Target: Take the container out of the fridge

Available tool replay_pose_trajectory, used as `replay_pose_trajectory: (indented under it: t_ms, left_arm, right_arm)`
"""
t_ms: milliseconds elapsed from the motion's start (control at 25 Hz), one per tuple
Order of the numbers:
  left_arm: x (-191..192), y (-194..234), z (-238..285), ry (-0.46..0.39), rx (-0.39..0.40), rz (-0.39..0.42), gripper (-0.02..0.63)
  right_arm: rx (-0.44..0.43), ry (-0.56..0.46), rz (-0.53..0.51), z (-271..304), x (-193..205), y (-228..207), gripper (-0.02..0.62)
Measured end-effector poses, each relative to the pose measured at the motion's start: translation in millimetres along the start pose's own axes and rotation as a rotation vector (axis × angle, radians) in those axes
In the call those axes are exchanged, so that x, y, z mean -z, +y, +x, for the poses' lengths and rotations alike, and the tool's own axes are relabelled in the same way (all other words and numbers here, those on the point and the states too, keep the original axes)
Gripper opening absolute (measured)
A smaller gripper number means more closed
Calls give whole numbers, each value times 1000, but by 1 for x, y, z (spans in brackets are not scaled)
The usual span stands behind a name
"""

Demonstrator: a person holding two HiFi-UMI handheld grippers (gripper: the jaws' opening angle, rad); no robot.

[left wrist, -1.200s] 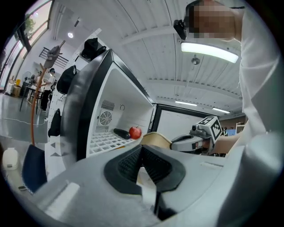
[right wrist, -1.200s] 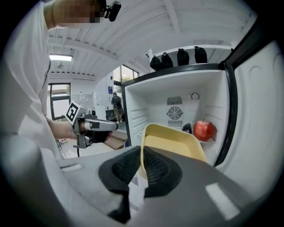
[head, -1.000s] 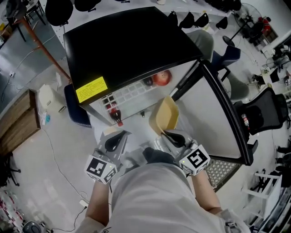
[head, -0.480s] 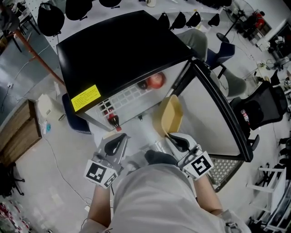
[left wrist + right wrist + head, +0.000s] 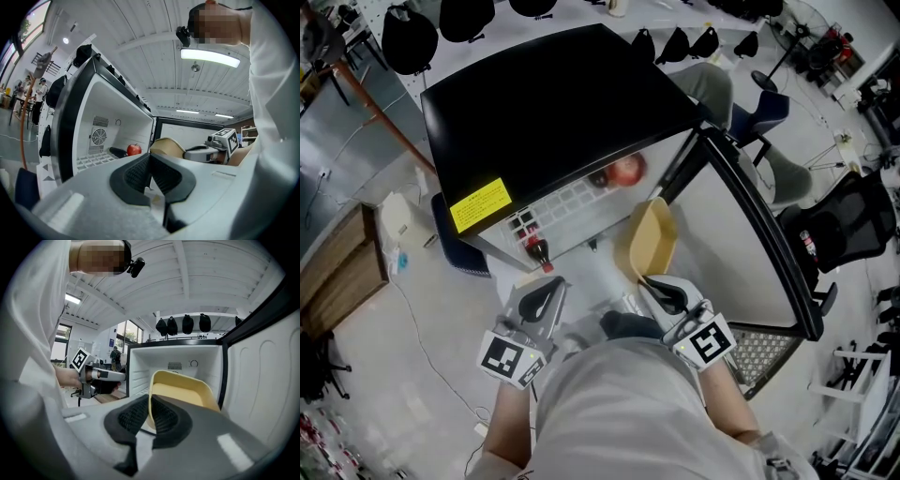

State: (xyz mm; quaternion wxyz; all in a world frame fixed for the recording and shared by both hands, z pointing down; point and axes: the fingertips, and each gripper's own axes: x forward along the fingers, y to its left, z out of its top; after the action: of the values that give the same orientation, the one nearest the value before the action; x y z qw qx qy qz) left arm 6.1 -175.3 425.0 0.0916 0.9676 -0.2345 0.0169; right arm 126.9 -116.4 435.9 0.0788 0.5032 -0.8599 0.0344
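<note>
At the fridge (image 5: 553,103) mouth, little had changed over the last second. The right hand-held gripper (image 5: 149,401) stayed clenched on the near rim of the container (image 5: 185,392), with the wall pinched between the pads and the tub tilted up on edge. Against the earlier head views, the container sat in nearly the same spot. It was in front of the cabinet opening, between it and the open door (image 5: 750,225), and off every shelf. I saw no further retreat, so the pull-out looked finished or paused.

The left hand-held gripper (image 5: 150,157) was clamped shut on nothing, pads together. It sat much where it had been, beside the right one and apart from the container.

An apple (image 5: 134,149) remained on the white shelf (image 5: 93,161), with a dark item just beside it that I could not identify. A dark bottle (image 5: 536,249) with red on it showed below the shelf's front edge in the head view.

My reading was that the container was already clear of the fridge interior, so the main move was done. What remained was carrying it away from the door's swing. The one-rim pinch on a tilted tub could slip if swung fast. The door was not yet closed.
</note>
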Motion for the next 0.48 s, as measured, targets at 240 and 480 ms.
replay_pose_trajectory:
  t_ms: [240, 480]
  left_arm:
    - [2, 4, 1, 9, -13, -7, 8]
    - [4, 7, 3, 13, -17, -12, 8]
  right_arm:
    - [-15, 17, 7, 5, 4, -2, 18]
    - [-21, 13, -1, 10, 3, -4, 18]
